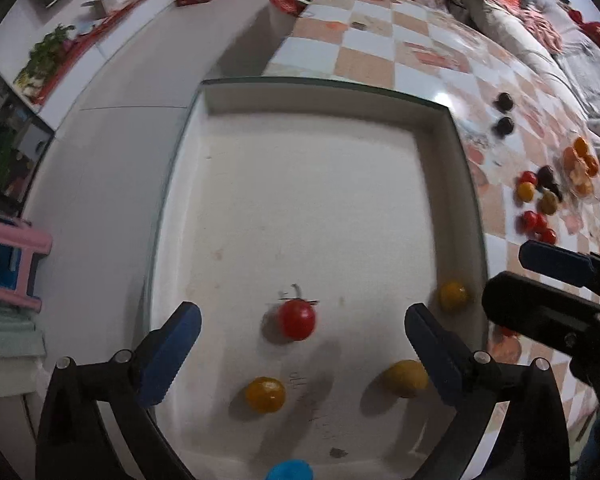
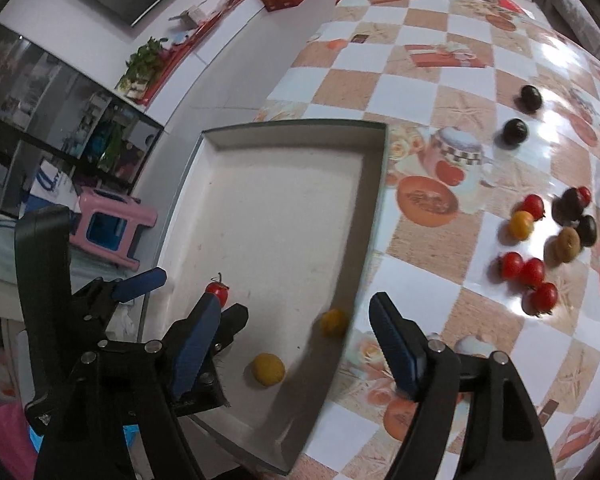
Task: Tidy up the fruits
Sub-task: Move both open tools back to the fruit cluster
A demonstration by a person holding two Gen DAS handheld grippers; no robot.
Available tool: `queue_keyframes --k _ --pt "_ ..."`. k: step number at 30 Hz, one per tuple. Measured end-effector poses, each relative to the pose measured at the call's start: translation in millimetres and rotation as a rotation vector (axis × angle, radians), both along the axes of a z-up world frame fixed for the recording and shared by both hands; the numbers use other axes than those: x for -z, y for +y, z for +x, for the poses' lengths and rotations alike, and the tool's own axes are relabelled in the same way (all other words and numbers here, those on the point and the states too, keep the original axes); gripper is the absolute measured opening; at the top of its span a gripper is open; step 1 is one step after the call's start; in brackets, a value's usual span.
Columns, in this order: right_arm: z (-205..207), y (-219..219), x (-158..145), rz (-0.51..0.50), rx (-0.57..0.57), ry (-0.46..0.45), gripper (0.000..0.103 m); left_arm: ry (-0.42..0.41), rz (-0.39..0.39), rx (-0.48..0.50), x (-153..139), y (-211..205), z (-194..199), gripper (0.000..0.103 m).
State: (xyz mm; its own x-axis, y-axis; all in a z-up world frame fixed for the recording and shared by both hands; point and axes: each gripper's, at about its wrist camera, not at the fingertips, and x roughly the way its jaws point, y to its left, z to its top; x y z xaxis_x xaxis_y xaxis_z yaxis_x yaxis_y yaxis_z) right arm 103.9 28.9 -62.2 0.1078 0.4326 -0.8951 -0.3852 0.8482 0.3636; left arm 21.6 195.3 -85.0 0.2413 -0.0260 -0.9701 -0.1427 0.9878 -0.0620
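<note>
Both pairs of fingers stand apart and empty. Your left gripper [image 1: 302, 354] is spread wide over the tray [image 1: 440, 128], pointing steeply down, with a red cherry tomato [image 1: 296, 319] lying on the tray floor just ahead of and between its fingers, untouched. One yellow tomato [image 1: 265, 394] sits between the same fingers, nearer the camera; a second [image 1: 406, 378] rests against the inner face of the right-side finger; a third [image 1: 453, 295] lies just beyond that finger, at the tray wall.

Your right gripper [image 2: 296, 340] is parted less widely and holds nothing. It straddles the tray's near wall, one finger over the tray floor, the other over the tabletop [image 2: 440, 240].

Judgement: the deposit appears complete, and the next fetch is due. Lift the left fingers straight up before travelling, so the pads do not nudge the yellow fruit touching them. Carry the right fingers towards the loose pile [image 2: 540, 248] on the tabletop, well ahead and to their outer side. Take one fruit at a time and close gently across its widest part.

Materials: the fruits are small, round and glossy, and will likely roll and bruise under hard pressure. Two dark fruits [image 2: 522, 114] lie apart, further beyond the pile. Finger pads are blue with ridged faces. The tray is a shallow, matt white rectangle with upright walls; the tabletop wears a shiny chequered cloth, presumably slippery.
</note>
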Motion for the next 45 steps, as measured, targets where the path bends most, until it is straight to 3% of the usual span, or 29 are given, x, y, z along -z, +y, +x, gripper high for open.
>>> queue_keyframes --k 12,23,30,40,41,44,45 --pt "-9.5 -77.1 -6.5 -0.063 0.117 -0.005 0.080 0.026 0.072 0.064 -13.8 -33.4 5.1 0.102" --pt "-15.2 -184.9 14.4 -0.185 0.326 0.045 0.080 -0.021 0.028 0.268 -42.7 -129.4 3.2 0.102" --pt "-7.2 -208.3 14.1 -0.198 0.363 0.027 0.080 -0.026 0.001 0.295 -41.4 -168.0 27.9 0.102" --pt "29.7 -228.5 13.5 -0.213 0.359 -0.011 0.080 -0.037 0.042 0.338 -23.1 -201.6 68.0 0.102" --pt "31.9 -227.4 14.1 -0.203 0.348 -0.010 0.080 -0.040 0.042 0.347 -21.1 -204.0 69.9 0.101" --pt "36.8 -219.2 17.6 -0.187 0.309 -0.003 0.080 -0.025 0.053 0.393 -11.7 -212.3 75.0 0.076" --pt "37.7 -217.2 18.8 -0.173 0.300 0.003 0.080 -0.009 0.060 0.406 -7.1 -214.3 76.9 0.075"
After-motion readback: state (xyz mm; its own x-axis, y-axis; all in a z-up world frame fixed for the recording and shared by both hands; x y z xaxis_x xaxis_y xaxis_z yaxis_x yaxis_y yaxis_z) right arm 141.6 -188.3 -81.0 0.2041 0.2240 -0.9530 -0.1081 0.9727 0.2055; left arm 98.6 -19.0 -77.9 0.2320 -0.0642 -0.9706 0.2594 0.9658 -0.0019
